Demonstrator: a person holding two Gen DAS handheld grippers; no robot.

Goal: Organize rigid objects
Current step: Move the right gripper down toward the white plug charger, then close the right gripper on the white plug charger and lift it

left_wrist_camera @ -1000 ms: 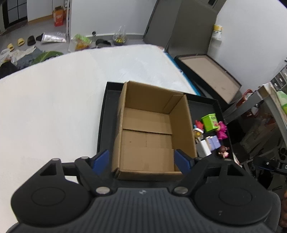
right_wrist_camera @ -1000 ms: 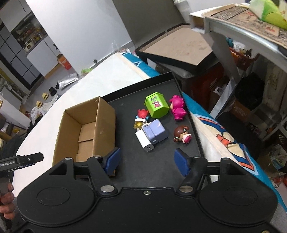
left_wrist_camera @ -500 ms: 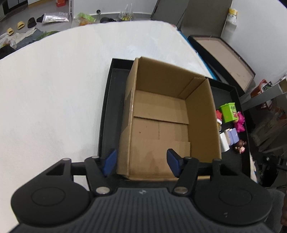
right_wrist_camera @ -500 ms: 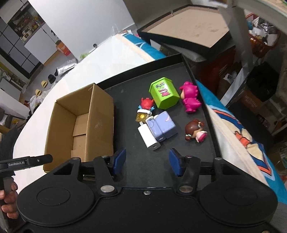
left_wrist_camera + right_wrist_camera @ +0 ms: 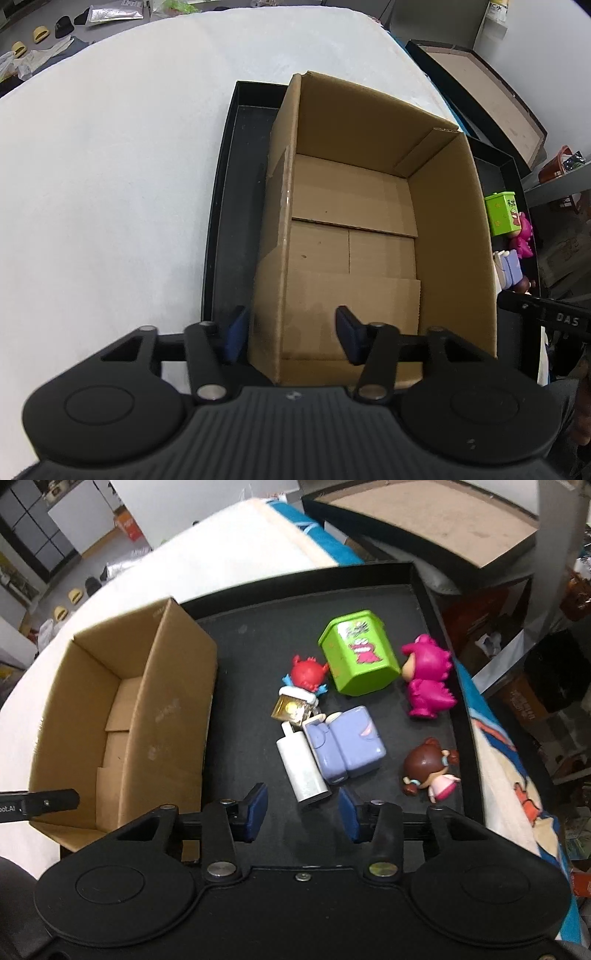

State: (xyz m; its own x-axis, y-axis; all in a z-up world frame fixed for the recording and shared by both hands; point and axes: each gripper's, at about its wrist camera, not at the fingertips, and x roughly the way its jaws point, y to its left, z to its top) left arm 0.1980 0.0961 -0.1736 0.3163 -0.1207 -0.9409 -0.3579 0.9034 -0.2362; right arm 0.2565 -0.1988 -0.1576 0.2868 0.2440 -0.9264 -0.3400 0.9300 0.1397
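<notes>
Left gripper straddled cardboard box near-left corner, jaws apart; right gripper was open, empty, by white cylinder

Toys mostly hidden behind cardboard box wall in left view; box's near-left corner behind right gripper.

White textured worktop is spreading left of the tray area. Shallow black-framed tray with a brown board bottom is sitting beyond the worktop's far corner, also showing in the left view. Yellow and black slippers and a silver foil bag are lying on the grey floor. Orange carton is standing by a white wall. Blue patterned cloth is hanging at the right edge. Grey shelf is showing far right.
</notes>
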